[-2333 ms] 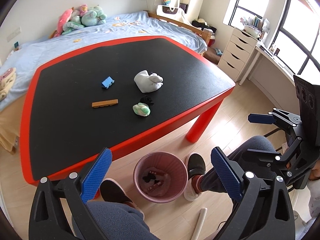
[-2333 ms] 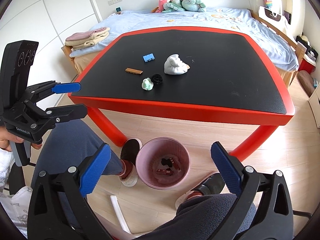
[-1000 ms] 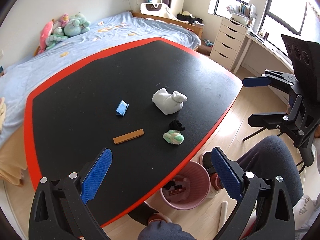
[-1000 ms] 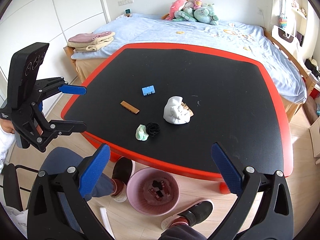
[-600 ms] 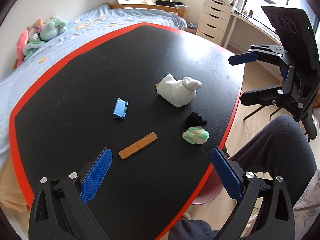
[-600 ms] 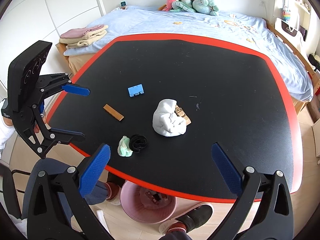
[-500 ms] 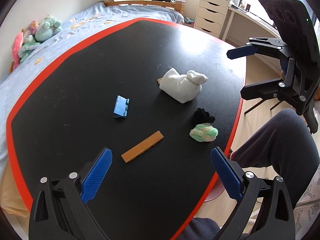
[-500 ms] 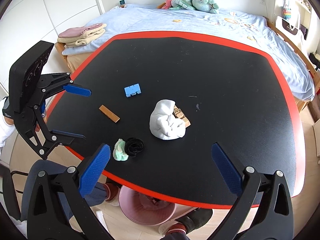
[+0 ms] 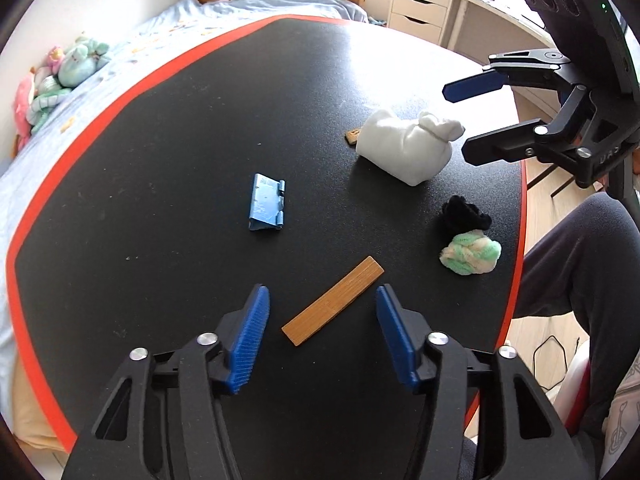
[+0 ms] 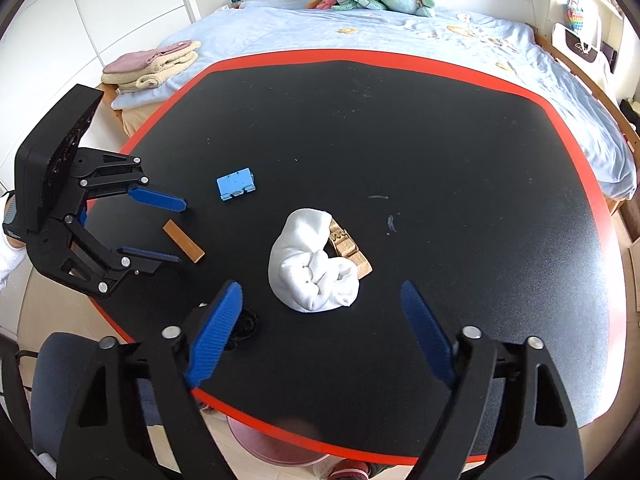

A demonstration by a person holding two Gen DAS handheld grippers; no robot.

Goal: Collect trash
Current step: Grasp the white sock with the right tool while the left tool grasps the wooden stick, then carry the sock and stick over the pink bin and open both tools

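While its jaws close, the left gripper (image 9: 322, 304) straddles the brown wooden strip (image 9: 333, 306) on the table (image 9: 168, 128), pads clear of it. Right gripper (image 10: 322, 312), also closing and empty, hangs by the white cloth bundle (image 10: 312, 268). Only its view shows the pink bin's (image 10: 280, 450) rim below; contents hidden.

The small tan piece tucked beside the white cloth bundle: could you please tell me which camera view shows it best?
The right wrist view shows it best: the tan piece lies exposed against the far side of the white cloth bundle, its patterned top readable. In the left wrist view only a small corner peeks out behind the bundle.
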